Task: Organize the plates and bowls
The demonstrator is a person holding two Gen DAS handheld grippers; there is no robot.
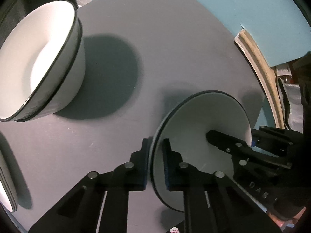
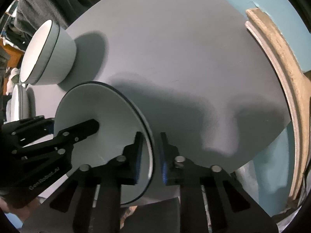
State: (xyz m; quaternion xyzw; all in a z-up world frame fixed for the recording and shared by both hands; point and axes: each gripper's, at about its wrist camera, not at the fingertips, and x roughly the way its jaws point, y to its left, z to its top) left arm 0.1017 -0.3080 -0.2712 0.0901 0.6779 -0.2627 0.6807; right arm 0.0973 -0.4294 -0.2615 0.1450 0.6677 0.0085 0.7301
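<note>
A white plate with a dark rim (image 1: 196,128) (image 2: 101,112) is held between both grippers above the grey table. My left gripper (image 1: 155,165) is shut on its left edge, one pad on each face. My right gripper (image 2: 150,157) straddles the opposite edge, jaws close around the rim; it also shows in the left wrist view (image 1: 229,141). The left gripper shows in the right wrist view (image 2: 77,132). Two stacked white bowls with dark rims (image 1: 40,66) (image 2: 46,56) stand at the table's left. A stack of plates (image 1: 7,180) (image 2: 18,104) lies at the near left edge.
The grey round table (image 1: 175,48) (image 2: 184,58) sits on a teal floor. A curved wooden piece (image 1: 258,71) (image 2: 281,64) lies beyond the table's right edge. Dark clothing and clutter show at the far left (image 2: 11,38).
</note>
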